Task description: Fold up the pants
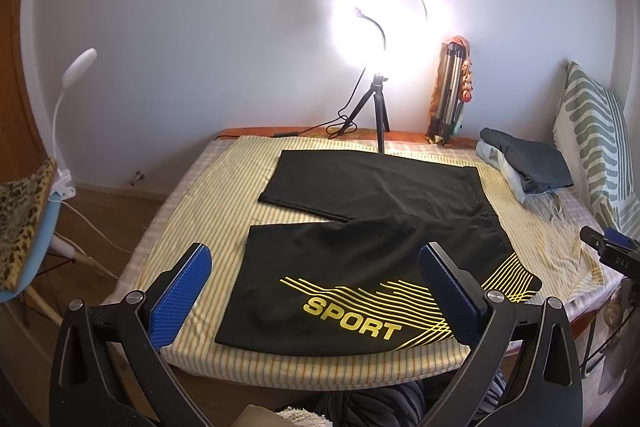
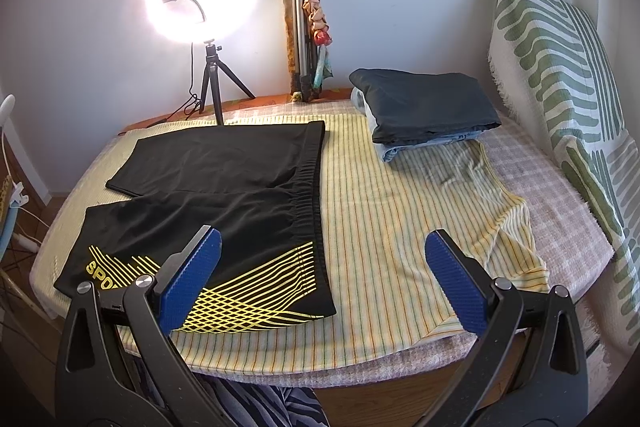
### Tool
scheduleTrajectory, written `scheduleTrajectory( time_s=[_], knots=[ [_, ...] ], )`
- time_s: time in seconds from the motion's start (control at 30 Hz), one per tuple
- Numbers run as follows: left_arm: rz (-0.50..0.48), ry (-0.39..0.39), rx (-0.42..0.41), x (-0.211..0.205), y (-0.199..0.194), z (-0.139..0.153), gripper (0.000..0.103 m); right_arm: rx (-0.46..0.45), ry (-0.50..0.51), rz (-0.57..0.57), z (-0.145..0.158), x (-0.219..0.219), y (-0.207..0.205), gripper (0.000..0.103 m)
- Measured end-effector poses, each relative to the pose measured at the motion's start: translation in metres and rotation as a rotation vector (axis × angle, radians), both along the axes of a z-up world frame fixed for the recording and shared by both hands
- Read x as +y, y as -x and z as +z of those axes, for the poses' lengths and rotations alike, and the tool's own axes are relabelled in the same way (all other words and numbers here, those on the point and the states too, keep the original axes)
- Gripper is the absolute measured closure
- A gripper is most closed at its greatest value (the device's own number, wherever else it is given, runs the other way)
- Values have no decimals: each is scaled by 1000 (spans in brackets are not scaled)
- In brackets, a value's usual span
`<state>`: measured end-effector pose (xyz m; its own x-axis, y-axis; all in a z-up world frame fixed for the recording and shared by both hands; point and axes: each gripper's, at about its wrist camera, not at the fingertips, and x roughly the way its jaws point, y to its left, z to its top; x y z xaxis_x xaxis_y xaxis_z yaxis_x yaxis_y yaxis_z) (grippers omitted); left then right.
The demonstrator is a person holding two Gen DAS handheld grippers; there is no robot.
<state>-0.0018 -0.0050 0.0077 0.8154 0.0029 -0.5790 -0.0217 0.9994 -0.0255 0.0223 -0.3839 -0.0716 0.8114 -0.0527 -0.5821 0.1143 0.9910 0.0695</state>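
Black shorts-style pants point(image 1: 360, 223) with yellow lines and the word SPORT lie flat on a yellow striped cloth point(image 1: 224, 195), both legs spread toward the left and the waistband on the right. My left gripper point(image 1: 316, 291) hovers open over the near leg's print, holding nothing. In the right wrist view the pants point(image 2: 224, 179) fill the left half, with the elastic waistband point(image 2: 312, 195) running down the middle. Above the front edge of the cloth my right gripper point(image 2: 324, 279) is open and empty, its left pad point(image 2: 188, 287) over the near waistband corner.
A lit ring light on a small tripod point(image 1: 380, 115) stands at the back of the surface. Folded clothes point(image 2: 424, 107) are stacked at the back right, beside a green-patterned cushion point(image 2: 560, 87). A folded tripod point(image 2: 300, 43) leans on the wall. A chair with a clip lamp point(image 1: 24, 227) stands left.
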Motion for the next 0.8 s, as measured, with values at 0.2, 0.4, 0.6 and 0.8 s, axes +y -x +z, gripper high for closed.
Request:
scheduleTrajectory(
  time_s=[0.2,0.4,0.6,0.8],
  knots=[
    [1,1,1,0,1,0,0,4,-3,2,-1,0,0,0],
    [4,-2,2,0,1,0,0,6,-9,7,-4,0,0,0],
    [3,-1,3,0,1,-1,0,6,-8,6,-4,1,0,0],
    [2,1,2,1,2,-1,0,6,-10,7,-4,2,0,0]
  ],
)
